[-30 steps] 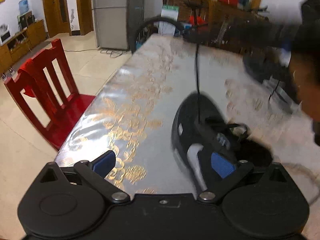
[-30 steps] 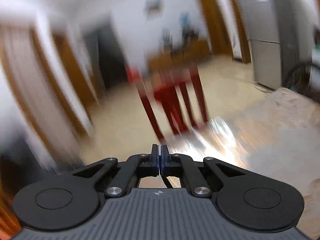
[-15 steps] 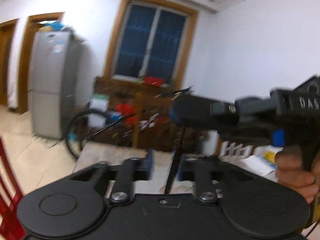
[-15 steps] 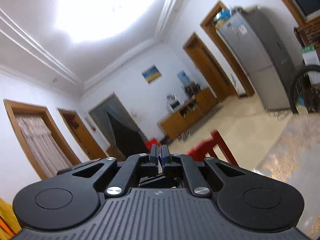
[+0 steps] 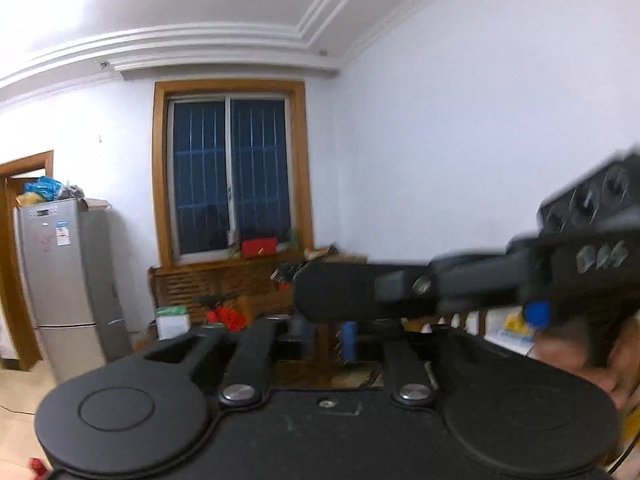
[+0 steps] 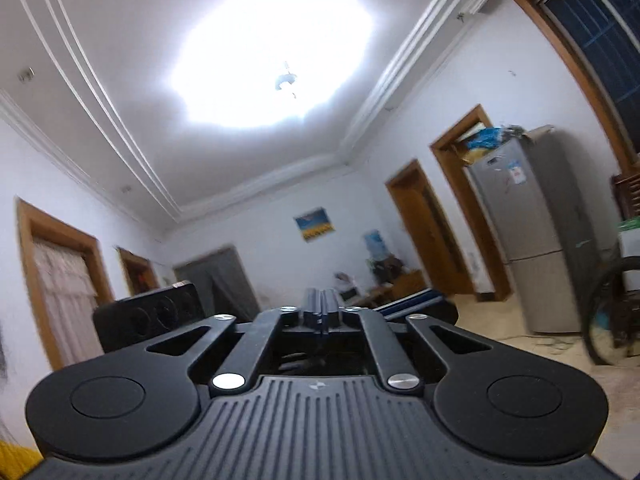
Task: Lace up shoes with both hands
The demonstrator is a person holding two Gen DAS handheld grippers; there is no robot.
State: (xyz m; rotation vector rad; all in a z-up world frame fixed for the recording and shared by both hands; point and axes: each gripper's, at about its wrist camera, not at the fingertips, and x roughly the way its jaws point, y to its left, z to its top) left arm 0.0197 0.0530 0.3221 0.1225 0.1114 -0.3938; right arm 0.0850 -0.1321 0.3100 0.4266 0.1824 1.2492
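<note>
Both cams tilted up at walls & ceiling; shoe and lace not in either view. Left gripper point(image 5: 320, 338): fingers apart, nothing between. Right gripper point(image 6: 320, 312): fingers pressed together; can't tell if lace is pinched. 1 fridge point(image 5: 64, 280), 1 window point(image 5: 230, 176), 1 ceiling lamp point(image 6: 286, 78).

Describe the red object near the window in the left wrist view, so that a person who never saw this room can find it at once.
Start at the large window with a wooden frame and dark panes, in the far wall to the right of the grey refrigerator. Look at its sill, towards the right. There lies the red rectangular object, flat and wide; it is the only bright red thing on the sill.
</note>
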